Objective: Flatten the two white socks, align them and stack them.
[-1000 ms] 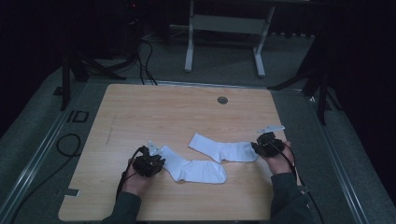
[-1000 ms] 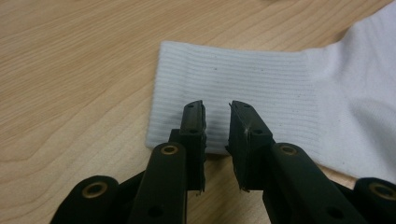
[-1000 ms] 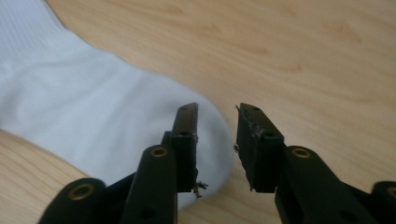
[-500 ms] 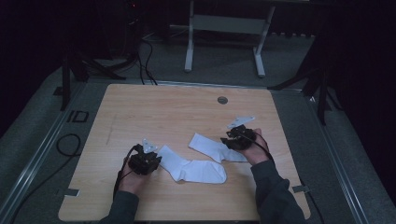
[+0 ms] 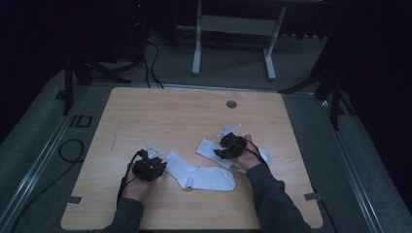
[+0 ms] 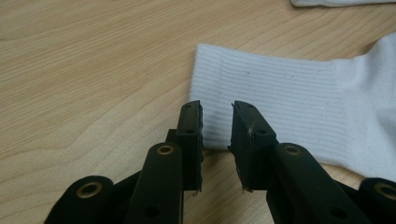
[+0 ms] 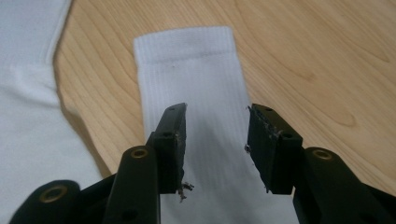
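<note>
high view gives me two white socks on the wooden table (image 5: 145, 111). my left gripper (image 6: 217, 126) hangs open at the near sock (image 6: 289, 116) cuff; my right gripper (image 7: 215, 140) is spread over the far sock (image 7: 196, 74). i can read "ID" (image 5: 80, 121) on the floor beside the table.

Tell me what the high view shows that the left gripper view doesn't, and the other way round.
High view alone: the whole table, both hands, the right tongs over the far sock, and a metal frame on the floor behind. Left gripper view alone: the ribbed cuff close up and the gap between the open jaws of the left tongs at its edge. Both share the near sock, the left tongs and the wooden tabletop.
</note>
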`<action>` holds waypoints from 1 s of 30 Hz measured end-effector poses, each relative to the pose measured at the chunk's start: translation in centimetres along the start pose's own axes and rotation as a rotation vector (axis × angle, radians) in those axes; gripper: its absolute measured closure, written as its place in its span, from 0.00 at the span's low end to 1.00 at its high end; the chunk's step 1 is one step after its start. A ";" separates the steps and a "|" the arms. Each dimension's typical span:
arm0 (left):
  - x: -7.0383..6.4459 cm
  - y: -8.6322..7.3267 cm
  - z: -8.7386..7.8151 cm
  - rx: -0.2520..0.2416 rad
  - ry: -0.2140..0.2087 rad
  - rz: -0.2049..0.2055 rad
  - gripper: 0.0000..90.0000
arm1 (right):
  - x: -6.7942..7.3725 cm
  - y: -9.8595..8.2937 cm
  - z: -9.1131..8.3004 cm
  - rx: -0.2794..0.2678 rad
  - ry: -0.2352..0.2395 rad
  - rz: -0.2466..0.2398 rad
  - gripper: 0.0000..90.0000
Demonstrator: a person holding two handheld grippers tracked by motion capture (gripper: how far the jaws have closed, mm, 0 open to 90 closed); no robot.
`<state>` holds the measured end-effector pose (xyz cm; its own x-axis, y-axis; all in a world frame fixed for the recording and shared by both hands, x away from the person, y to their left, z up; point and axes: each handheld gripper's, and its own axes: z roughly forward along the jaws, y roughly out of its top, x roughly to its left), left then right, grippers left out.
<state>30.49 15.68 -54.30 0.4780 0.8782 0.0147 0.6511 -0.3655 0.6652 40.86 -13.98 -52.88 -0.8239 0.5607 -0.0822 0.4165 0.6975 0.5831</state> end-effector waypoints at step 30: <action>-1.0 0.0 0.9 0.049 -0.004 0.045 0.97 | -0.3 -0.7 -0.7 0.001 -0.012 0.047 0.93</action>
<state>30.52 14.54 -54.95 0.5097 0.8594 0.0412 0.6566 -0.4195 0.6268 40.59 -14.94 -52.70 -0.7988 0.5982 -0.0642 0.4550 0.6705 0.5860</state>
